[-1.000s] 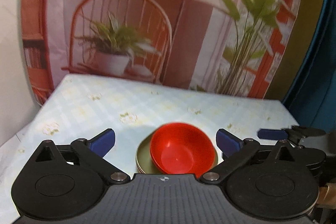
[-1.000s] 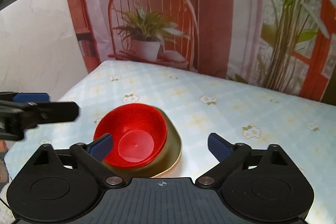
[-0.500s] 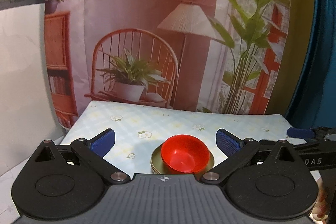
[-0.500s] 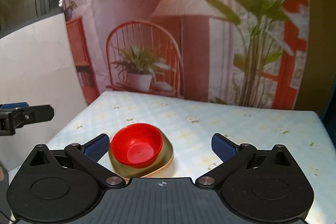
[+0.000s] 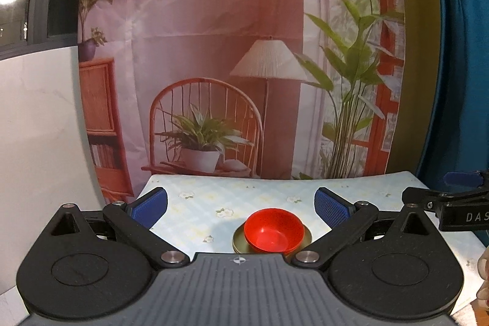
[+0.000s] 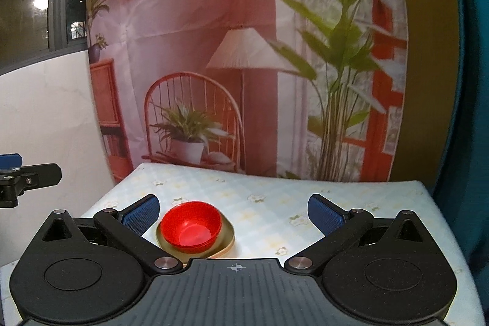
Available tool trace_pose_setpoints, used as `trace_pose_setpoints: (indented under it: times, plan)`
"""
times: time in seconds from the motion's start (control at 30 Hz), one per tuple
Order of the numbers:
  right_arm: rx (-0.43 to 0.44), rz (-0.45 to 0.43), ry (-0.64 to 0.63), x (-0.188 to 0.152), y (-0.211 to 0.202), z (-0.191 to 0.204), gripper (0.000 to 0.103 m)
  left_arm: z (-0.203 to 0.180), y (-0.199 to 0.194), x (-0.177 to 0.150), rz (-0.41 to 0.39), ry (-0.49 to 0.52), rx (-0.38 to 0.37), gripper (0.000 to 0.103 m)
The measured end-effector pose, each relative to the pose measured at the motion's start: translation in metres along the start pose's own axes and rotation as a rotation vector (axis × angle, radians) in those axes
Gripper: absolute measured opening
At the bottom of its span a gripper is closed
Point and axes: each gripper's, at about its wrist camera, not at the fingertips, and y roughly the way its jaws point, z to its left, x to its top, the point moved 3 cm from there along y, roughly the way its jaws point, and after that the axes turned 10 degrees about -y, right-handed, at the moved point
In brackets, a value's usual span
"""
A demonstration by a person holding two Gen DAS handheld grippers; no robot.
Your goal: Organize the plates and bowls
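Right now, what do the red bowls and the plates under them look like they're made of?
Red bowls: likely plastic or melamine; uniform saturated colour, thin nested rims, soft sheen. Plates: probably the same, olive-gold top with a paler edge beneath, semi-gloss. Glazed ceramic can't be excluded.

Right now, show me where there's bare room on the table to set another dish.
Free: the tablecloth right of the red bowl, out to the right edge, and the strip between the bowl and the backdrop. Taken: the near-left, where the bowl sits on plates.
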Motion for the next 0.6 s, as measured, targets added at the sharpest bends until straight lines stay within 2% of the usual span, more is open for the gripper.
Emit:
trace_pose_setpoints:
  times: [0.23,0.6]
  plan:
    - [-0.029,-0.031,0.028,0.001,-0.029,-0.002,0.103,-0.001,-0.027,-0.001,-0.06,0.022,0.057,0.103]
    - [-0.047,-0.07,0.036,0.005,-0.056,0.001,0.103,0.004,-0.038,0.007,-0.078,0.005,0.07,0.103]
